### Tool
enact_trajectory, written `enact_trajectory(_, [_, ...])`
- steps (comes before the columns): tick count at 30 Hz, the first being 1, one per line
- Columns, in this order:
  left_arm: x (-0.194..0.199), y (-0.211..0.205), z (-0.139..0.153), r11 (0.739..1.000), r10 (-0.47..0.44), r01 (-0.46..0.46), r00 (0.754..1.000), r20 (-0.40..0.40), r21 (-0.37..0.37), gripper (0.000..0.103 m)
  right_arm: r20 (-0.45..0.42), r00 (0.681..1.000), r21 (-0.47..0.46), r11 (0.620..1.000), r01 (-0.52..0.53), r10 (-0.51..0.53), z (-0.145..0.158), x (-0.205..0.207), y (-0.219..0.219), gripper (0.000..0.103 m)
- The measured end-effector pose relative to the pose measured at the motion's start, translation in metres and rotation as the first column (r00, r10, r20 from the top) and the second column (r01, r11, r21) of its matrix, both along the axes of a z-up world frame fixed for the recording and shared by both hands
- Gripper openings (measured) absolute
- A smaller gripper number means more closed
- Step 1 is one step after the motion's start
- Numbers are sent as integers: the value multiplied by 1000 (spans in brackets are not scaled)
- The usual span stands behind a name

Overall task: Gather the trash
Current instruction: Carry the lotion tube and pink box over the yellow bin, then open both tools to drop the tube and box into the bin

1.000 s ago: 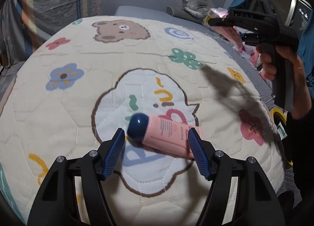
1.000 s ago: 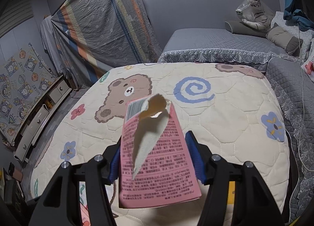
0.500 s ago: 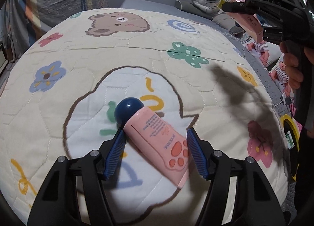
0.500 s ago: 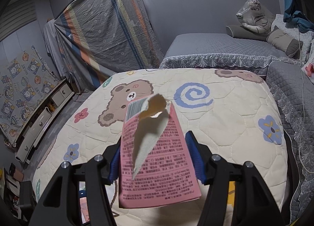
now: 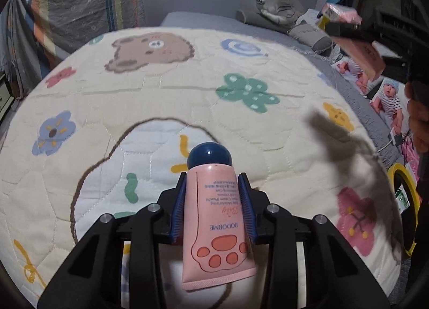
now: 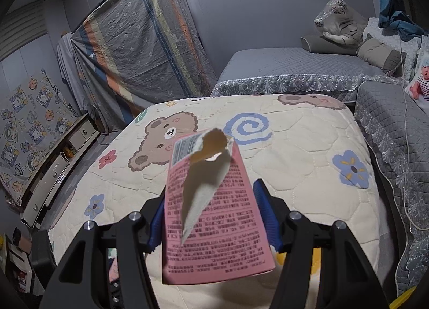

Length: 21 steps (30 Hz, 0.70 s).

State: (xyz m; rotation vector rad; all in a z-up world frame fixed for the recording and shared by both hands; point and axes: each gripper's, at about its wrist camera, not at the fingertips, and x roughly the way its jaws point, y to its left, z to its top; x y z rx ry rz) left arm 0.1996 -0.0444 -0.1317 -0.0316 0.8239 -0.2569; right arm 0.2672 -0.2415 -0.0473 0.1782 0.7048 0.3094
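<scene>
Two pieces of trash are in my grip at this moment, one in each tool. My left gripper [image 5: 213,207] has just been closing, and its blue pads [image 5: 178,209] now press on both sides of the pink cream tube [image 5: 215,218], the tube's dark blue cap [image 5: 209,155] pointing away from me and its crimped end hanging toward the camera. I judge the tube is pinched but barely raised, since the quilted play mat [image 5: 161,100] lies close beneath it. My right gripper [image 6: 214,218] holds the torn pink carton [image 6: 214,218] at a middling width, the jaws set against its two flanks, with the ripped flap [image 6: 207,164] standing up at the far end; it hangs over the mat with the bear print. From the left view I can see that same carton [image 5: 359,49] carried high off to the right, in my right hand [image 5: 418,121]. As for progress, I count both visible items as picked up and neither as disposed of. At the mat's right edge stands a yellow-rimmed bin [image 5: 407,201], which I take to be where they go, though I cannot tell what it already holds. The mat itself shows no other loose rubbish in either view, so what remains seems to be carrying both over and dropping them in.
</scene>
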Motion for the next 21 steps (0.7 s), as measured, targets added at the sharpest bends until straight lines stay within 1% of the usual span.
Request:
enact_trajectory(2, [-5, -7, 12, 1000, -15, 15, 999, 36, 3, 35, 7, 1000, 0, 1000, 15, -15, 1, -11, -14, 56])
enact_trajectory(5, [-14, -26, 36, 998, -61, 61, 993, 103, 11, 35, 9, 998, 21, 998, 55, -55, 3, -34, -44, 56])
enact_trajectory(8, [-23, -54, 61, 992, -128, 128, 979, 159, 10, 35, 31, 991, 24, 991, 128, -129, 8, -68, -84, 56])
enact_trajectory(10, [-28, -80, 74, 984, -180, 178, 964, 194, 29, 35, 51, 980, 17, 981, 193, -194, 10, -90, -111, 56])
enact_trajectory(14, [-40, -137, 92, 954, -297, 297, 925, 236, 34, 35, 84, 938, 3, 942, 336, -335, 10, -141, -167, 56])
enact_trajectory(15, [-44, -153, 94, 944, -326, 328, 913, 245, 35, 35, 100, 918, -15, 922, 388, -384, 10, -158, -182, 56])
enact_trajectory(17, [-51, -181, 97, 923, -379, 383, 888, 260, 37, 35, 109, 888, -32, 891, 453, -448, 6, -182, -201, 56])
enact_trajectory(18, [-56, -200, 99, 908, -411, 417, 871, 268, 38, 35, 107, 871, -33, 874, 485, -479, 3, -194, -213, 56])
enact_trajectory(19, [-60, -210, 100, 900, -427, 434, 862, 273, 39, 35, 101, 850, -30, 853, 521, -516, -1, -209, -226, 56])
enact_trajectory(21, [-69, -237, 102, 875, -473, 482, 833, 287, 42, 35, 92, 823, -32, 824, 565, -561, -9, -227, -240, 56])
